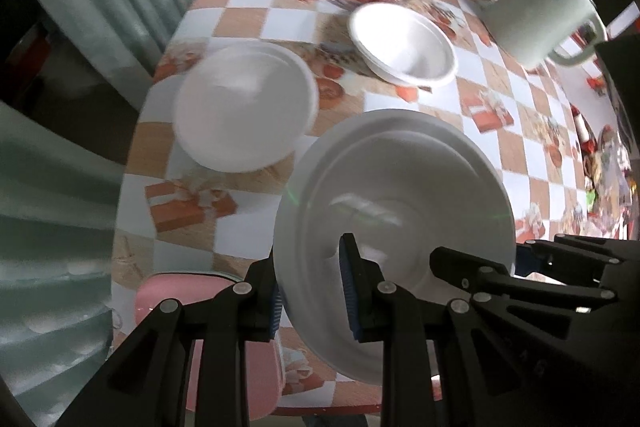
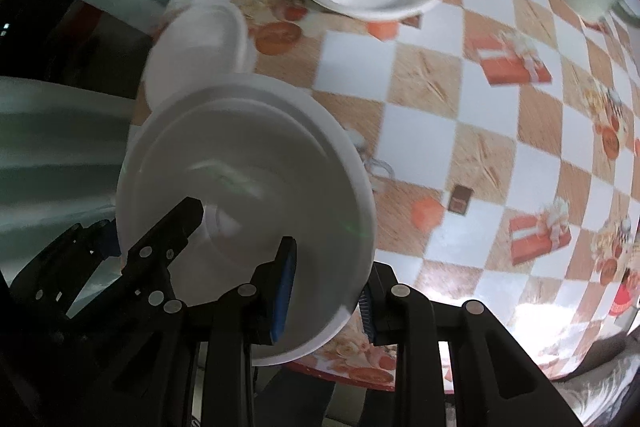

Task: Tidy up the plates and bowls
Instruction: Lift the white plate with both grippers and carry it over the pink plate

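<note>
Plate [image 1: 394,187] pinched between both tongs
Your left tongs [image 1: 312,291] and right tongs [image 2: 326,291] clamp opposite rims, keeping it level above the surface [image 2: 440,115].

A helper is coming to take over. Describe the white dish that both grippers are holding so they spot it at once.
Start at the checkered table with its gift-box pattern. At its near edge a white plate is tilted up off the cloth, with the left gripper and right gripper clamped on opposite sides of its rim. The two white bowls beyond it rest on the cloth.
</note>
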Action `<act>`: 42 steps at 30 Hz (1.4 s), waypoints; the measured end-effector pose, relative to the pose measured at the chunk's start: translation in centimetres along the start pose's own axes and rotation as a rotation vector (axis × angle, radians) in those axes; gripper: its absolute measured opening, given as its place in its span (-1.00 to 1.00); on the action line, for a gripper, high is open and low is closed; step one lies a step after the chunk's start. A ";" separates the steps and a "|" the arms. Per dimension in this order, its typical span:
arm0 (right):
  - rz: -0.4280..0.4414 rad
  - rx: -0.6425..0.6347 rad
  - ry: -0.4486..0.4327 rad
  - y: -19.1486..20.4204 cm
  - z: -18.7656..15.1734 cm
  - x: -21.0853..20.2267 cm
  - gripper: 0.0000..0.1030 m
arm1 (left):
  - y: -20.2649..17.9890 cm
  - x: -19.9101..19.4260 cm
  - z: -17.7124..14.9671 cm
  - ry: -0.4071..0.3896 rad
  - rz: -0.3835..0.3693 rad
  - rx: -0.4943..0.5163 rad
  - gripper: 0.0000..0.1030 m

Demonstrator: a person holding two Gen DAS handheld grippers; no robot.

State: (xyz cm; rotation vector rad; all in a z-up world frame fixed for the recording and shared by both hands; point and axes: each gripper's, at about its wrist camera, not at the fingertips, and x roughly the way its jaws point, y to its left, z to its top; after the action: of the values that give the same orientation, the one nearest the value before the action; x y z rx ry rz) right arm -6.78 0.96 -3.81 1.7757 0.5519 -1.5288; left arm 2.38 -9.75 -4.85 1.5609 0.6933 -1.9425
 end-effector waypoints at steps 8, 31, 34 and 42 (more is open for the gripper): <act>0.001 -0.058 -0.021 3.5 3.0 -0.2 -0.39 | 3.7 -0.6 2.0 -0.025 0.017 -0.073 -0.48; -0.002 -0.128 -0.035 7.9 9.9 1.4 -0.39 | 8.9 2.1 7.4 -0.022 0.022 -0.148 -0.50; -0.006 -0.128 -0.031 7.8 10.5 1.9 -0.39 | 9.3 2.6 7.8 -0.015 0.020 -0.150 -0.50; -0.005 -0.132 -0.028 7.8 11.6 2.9 -0.39 | 10.1 3.7 8.5 0.002 0.022 -0.162 -0.50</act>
State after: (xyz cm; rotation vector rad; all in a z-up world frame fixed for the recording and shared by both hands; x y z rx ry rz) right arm -8.28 -13.12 -5.18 1.6510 0.6294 -1.4838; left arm 2.81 -23.22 -7.41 1.4658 0.8099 -1.8204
